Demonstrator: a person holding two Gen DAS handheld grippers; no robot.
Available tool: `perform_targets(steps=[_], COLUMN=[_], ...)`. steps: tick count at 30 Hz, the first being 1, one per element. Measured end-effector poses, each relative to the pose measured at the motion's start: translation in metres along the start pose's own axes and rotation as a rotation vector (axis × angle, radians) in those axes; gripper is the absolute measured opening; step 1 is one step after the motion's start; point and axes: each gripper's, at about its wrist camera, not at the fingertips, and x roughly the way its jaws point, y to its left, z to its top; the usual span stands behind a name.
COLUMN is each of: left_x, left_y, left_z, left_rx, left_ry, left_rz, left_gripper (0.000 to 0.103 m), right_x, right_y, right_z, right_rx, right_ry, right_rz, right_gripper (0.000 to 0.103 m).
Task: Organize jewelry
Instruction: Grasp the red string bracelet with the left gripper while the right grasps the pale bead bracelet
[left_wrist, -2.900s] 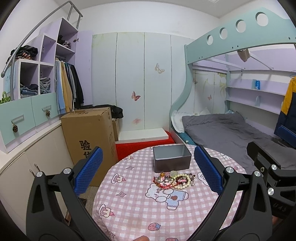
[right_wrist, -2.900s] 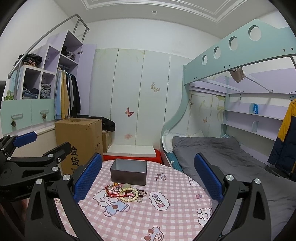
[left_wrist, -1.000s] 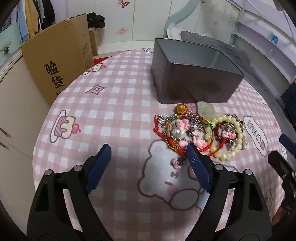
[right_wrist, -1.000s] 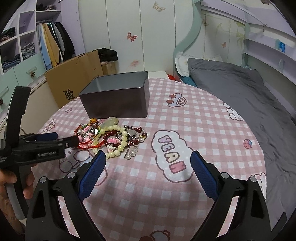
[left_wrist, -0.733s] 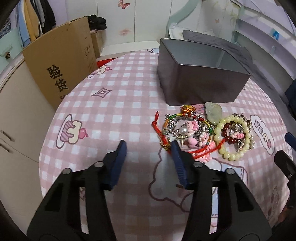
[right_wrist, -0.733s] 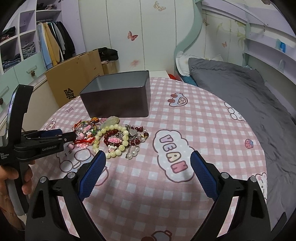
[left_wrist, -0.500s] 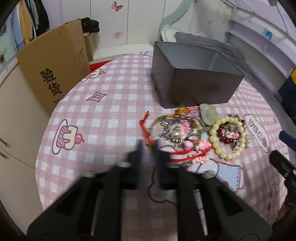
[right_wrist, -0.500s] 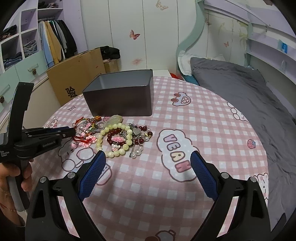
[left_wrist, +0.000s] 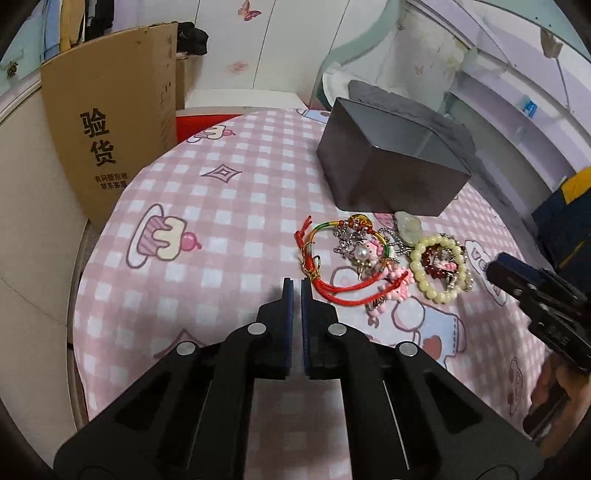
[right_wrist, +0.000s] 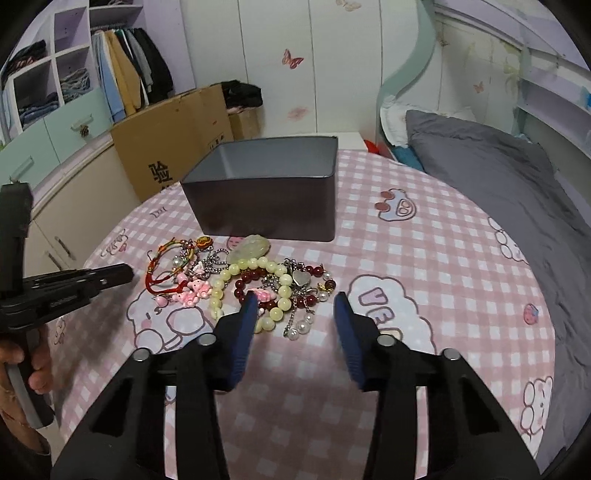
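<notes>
A pile of jewelry (right_wrist: 243, 284) lies on the pink checked tablecloth in front of an open grey metal box (right_wrist: 266, 192). It holds a red cord bracelet (left_wrist: 332, 273), a cream bead bracelet (left_wrist: 437, 267), dark red beads and a pale green stone (right_wrist: 251, 249). My left gripper (left_wrist: 296, 286) is shut and empty, its tips just left of the red cord's near end. My right gripper (right_wrist: 293, 306) is half open over the bead bracelets, holding nothing. The box (left_wrist: 391, 173) looks empty.
The round table (right_wrist: 443, 258) has its edge close on the left and right. A cardboard box (left_wrist: 110, 122) stands left of the table. A bed with grey bedding (right_wrist: 498, 177) lies to the right. Wardrobe and shelves (right_wrist: 55, 92) stand behind.
My left gripper came down to the table and closed fully beside the red cord. My right gripper moved forward over the bead bracelets and narrowed its opening.
</notes>
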Motion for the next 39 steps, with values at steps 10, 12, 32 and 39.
perform_targets(steps=[10, 12, 32, 39], left_x=[0.003, 0.009, 0.024, 0.019], left_y=[-0.001, -0.004, 0.001, 0.005], left_z=[0.014, 0.016, 0.017, 0.016], left_rx=[-0.026, -0.011, -0.039, -0.053], left_ry=[-0.004, 0.018, 0.069, 0.060], left_rz=[-0.033, -0.027, -0.004, -0.029], left_gripper=[0.005, 0.005, 0.005, 0.054], right_x=[0.022, 0.028, 0.009, 0.004], right_y=[0.001, 0.001, 0.006, 0.005], right_z=[0.011, 0.013, 0.002, -0.002], right_rx=[-0.016, -0.023, -0.041, -0.031], right_ry=[0.030, 0.048, 0.050, 0.053], right_rz=[-0.018, -0.018, 0.061, 0.065], right_gripper=[0.038, 0.038, 0.008, 0.008])
